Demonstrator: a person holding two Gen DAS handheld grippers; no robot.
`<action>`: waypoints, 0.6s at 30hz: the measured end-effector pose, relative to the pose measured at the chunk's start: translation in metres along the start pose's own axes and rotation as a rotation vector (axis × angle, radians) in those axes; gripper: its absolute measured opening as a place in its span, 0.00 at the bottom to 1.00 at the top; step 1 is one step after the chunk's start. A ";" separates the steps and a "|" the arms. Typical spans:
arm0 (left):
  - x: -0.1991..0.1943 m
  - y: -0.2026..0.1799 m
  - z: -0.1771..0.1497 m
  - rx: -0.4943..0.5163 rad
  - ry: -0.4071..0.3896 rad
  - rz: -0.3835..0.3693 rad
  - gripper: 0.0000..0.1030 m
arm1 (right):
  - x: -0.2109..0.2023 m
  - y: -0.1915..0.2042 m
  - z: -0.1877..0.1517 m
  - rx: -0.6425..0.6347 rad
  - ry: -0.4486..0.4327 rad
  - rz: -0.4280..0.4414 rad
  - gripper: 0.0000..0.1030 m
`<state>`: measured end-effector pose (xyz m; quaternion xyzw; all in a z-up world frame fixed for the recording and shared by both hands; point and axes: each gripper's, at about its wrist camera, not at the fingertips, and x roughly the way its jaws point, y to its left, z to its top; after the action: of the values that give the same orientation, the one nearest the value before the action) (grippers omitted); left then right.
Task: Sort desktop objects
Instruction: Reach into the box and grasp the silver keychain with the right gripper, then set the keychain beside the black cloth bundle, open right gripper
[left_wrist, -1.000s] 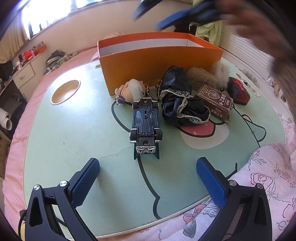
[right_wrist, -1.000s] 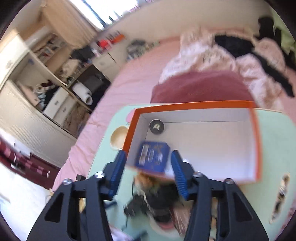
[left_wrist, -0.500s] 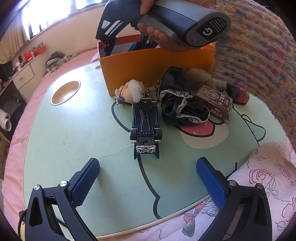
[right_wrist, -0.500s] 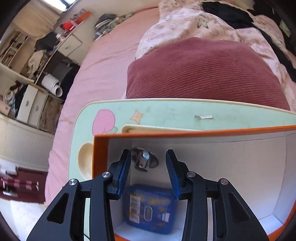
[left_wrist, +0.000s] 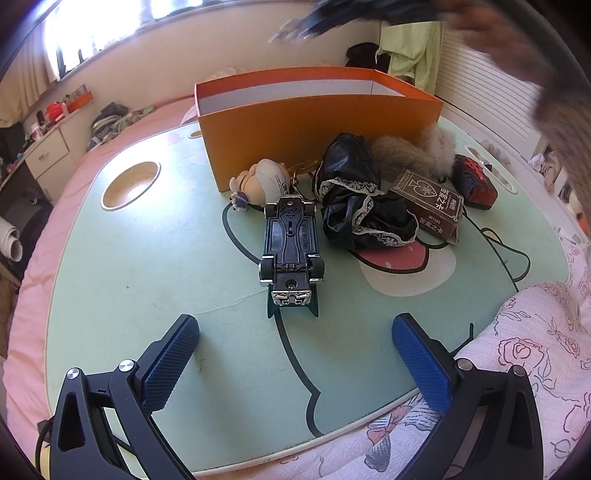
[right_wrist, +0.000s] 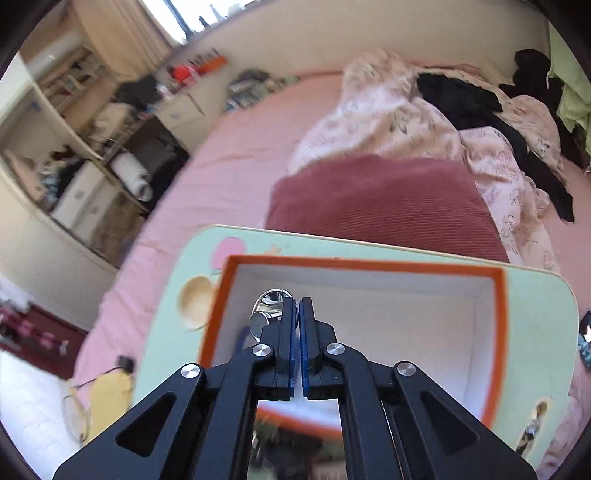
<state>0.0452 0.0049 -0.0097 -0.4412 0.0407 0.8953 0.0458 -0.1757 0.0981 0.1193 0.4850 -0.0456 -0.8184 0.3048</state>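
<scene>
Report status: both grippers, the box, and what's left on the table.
Left gripper open, empty, low over table. Right gripper shut, empty, above orange box. Toy car upside down ahead of left, unobstructed.

The right tool (right_wrist: 297, 314), pads pressed together, hangs over the orange box (right_wrist: 499, 332), apparently empty-handed.

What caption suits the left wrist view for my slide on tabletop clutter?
Open left claw faces an upside-down toy car, with an orange box behind it on the green table.
</scene>
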 end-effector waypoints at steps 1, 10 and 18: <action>0.000 0.000 0.000 0.000 0.000 0.000 1.00 | -0.014 -0.001 -0.010 -0.013 -0.017 0.011 0.02; 0.000 0.000 0.000 0.000 0.000 0.000 1.00 | -0.019 -0.013 -0.101 -0.096 0.022 -0.101 0.02; 0.001 0.000 0.000 0.000 0.000 0.000 1.00 | -0.015 -0.032 -0.113 0.026 -0.075 -0.061 0.35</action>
<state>0.0444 0.0046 -0.0101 -0.4413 0.0408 0.8953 0.0459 -0.0928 0.1572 0.0592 0.4591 -0.0530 -0.8442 0.2715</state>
